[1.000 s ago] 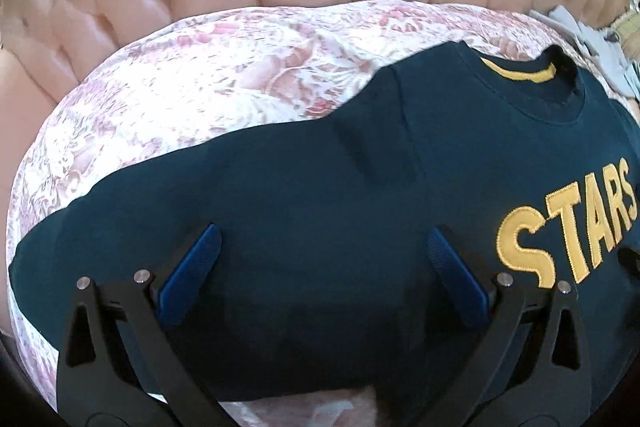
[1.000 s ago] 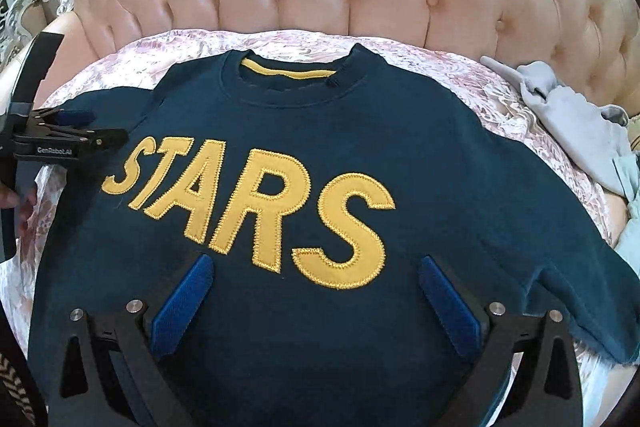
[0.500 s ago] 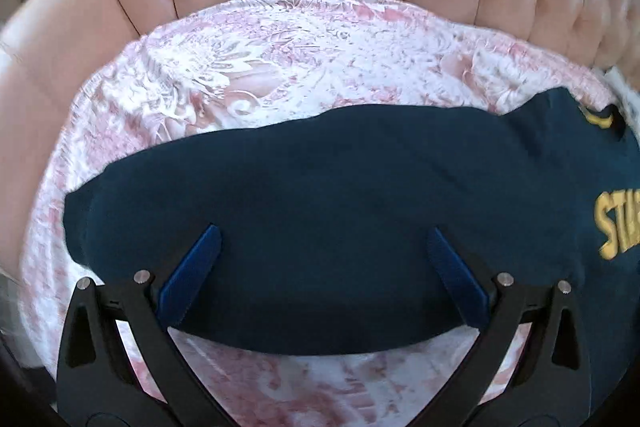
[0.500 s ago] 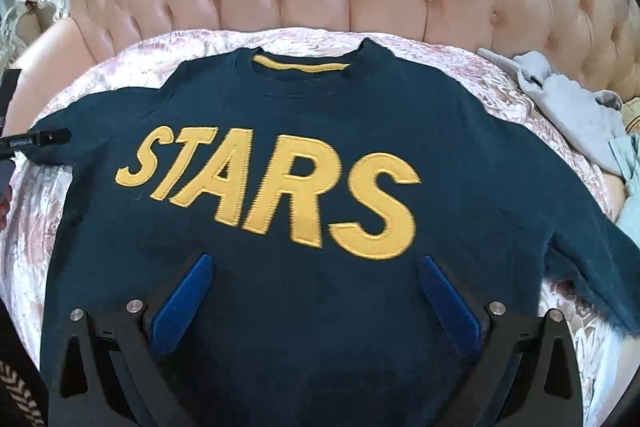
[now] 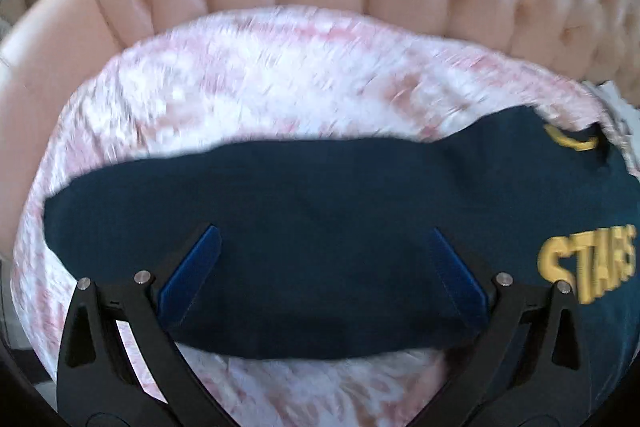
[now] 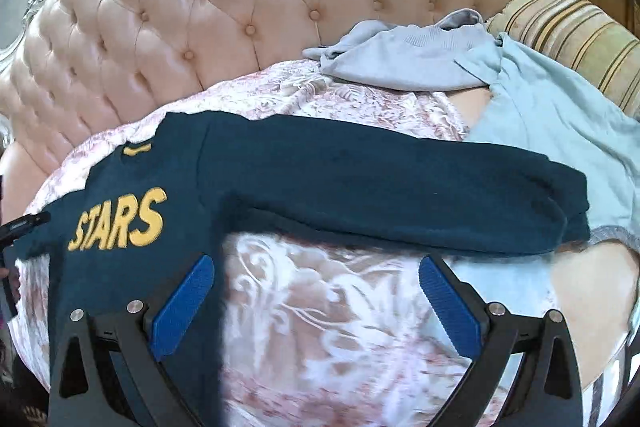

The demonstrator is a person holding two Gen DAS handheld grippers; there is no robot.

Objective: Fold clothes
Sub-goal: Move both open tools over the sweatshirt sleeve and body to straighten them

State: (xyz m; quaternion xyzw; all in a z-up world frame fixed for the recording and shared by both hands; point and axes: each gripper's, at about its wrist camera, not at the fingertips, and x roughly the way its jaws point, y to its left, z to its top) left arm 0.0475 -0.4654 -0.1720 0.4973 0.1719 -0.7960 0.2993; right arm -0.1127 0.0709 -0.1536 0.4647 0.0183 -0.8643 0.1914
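Navy sweatshirt (image 6: 280, 167) lies flat on the pink floral bed cover (image 6: 340, 307), sleeves outstretched. Left hand-held gripper (image 5: 324, 267) and right hand-held gripper (image 6: 316, 291): both apart, holding nothing.

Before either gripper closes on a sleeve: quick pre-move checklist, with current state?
1. Left gripper open, nothing between the fingers: ok.
2. Right gripper open, nothing held: ok.
3. Navy sweatshirt front up, STARS lettering showing: ok.
4. Left sleeve spread out on the floral cover, ahead of the left gripper: ok, though that view is blurred.
5. Right sleeve stretched out, but its cuff end lies on the pale blue garment: not ok, you might pinch both.
6. Right gripper lined up on the sleeve: not ok, floral cover lies between its fingers and the sleeve sits beyond the tips.
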